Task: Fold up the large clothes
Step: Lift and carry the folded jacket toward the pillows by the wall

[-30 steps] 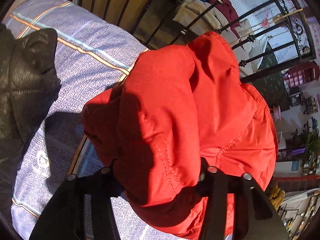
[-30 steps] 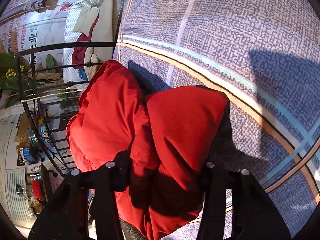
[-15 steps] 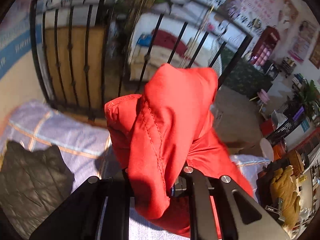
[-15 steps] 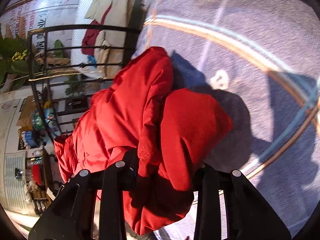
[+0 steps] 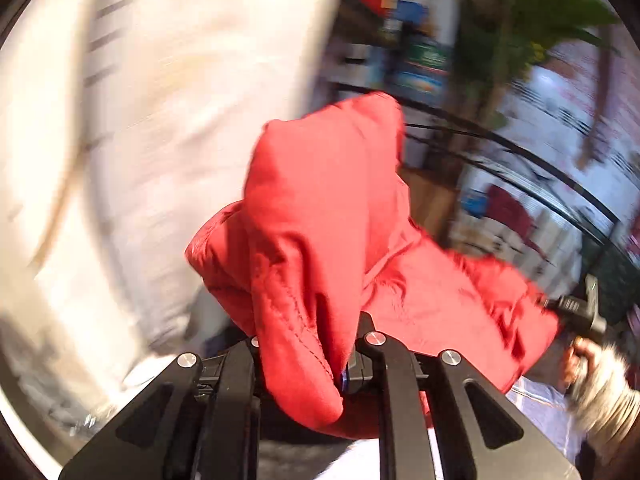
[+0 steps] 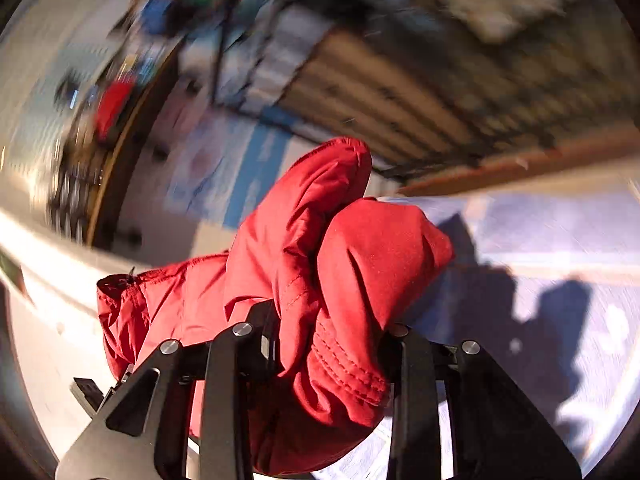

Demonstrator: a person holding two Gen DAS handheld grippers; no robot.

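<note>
Two black two-finger tools are each clamped on the same garment. The left gripper (image 5: 304, 354) has its jaws pinched on a bunched fold of the red padded quilted jacket (image 5: 332, 240); the right gripper (image 6: 328, 336) grips a stitched hem of it likewise. The jacket hangs in the air between them, clear of the bed, probably raised to shake it flat before laying it out. Below lies the lavender-blue patterned bedsheet (image 6: 540, 232), sunlit and shadowed. Beyond, both views are motion-blurred: black metal railing (image 5: 532, 168), a green plant (image 5: 556, 4), cluttered shelves.
</note>
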